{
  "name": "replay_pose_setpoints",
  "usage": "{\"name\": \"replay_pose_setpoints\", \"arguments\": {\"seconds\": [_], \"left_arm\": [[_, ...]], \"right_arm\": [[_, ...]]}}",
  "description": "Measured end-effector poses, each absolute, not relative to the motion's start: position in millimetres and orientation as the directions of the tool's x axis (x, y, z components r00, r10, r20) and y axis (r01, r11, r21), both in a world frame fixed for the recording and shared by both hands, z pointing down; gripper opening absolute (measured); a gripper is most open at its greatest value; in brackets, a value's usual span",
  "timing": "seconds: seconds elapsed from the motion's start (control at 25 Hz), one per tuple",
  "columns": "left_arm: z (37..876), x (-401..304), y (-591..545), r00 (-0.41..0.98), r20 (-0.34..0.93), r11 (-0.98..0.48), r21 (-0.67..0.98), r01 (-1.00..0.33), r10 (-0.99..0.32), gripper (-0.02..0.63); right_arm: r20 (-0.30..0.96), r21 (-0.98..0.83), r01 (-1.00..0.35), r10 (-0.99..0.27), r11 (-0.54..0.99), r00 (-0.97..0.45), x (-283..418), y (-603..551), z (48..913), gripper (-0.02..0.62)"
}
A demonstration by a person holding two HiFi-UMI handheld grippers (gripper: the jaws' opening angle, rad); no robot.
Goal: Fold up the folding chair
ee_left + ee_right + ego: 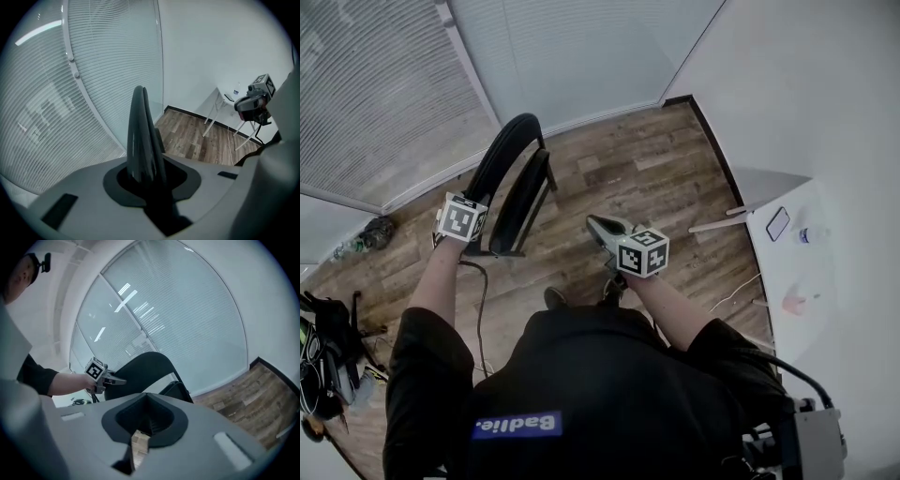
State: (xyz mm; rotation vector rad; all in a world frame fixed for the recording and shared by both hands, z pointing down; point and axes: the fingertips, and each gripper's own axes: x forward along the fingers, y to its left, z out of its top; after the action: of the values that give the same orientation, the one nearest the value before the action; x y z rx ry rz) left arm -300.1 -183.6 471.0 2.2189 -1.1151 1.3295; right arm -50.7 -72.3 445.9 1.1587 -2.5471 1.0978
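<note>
The folding chair (517, 178) looks folded pretty much flat, standing upright on the wood floor (656, 178) at the far left, close to the window blinds (384, 94). The left gripper (485, 203) is clamped on the top edge of its backrest. The right gripper (594, 225) hangs in the air just right of the chair, jaws closed on nothing. A white counter (787, 272) sits well off to the right.

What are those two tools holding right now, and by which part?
The left tool clamps the folding chair by the edge of its black backrest. The right tool is shut and holds nothing.
</note>
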Motion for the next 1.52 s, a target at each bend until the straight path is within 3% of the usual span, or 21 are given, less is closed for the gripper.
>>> {"name": "replay_pose_setpoints", "arguments": {"seconds": [0.28,0.92,1.52], "left_arm": [[469.1,-309.9,-187.9,0.249,0.846,-0.643,-0.136,-0.754,-0.471,0.087],[469.3,-322.2,-192.3,0.233,0.840,-0.637,-0.161,-0.754,-0.489,0.087],[468.7,-312.8,-190.0,0.220,0.841,-0.634,-0.174,-0.754,-0.494,0.087]], "right_arm": [[0.297,-0.440,-0.697,-0.641,0.566,-0.708,-34.2,-59.7,387.0,0.003],[0.096,-0.275,-0.687,-0.691,0.673,-0.716,-8.4,-37.1,296.3,0.002],[0.008,-0.299,-0.653,-0.682,0.696,-0.731,0.3,-27.7,284.6,0.002]]}}
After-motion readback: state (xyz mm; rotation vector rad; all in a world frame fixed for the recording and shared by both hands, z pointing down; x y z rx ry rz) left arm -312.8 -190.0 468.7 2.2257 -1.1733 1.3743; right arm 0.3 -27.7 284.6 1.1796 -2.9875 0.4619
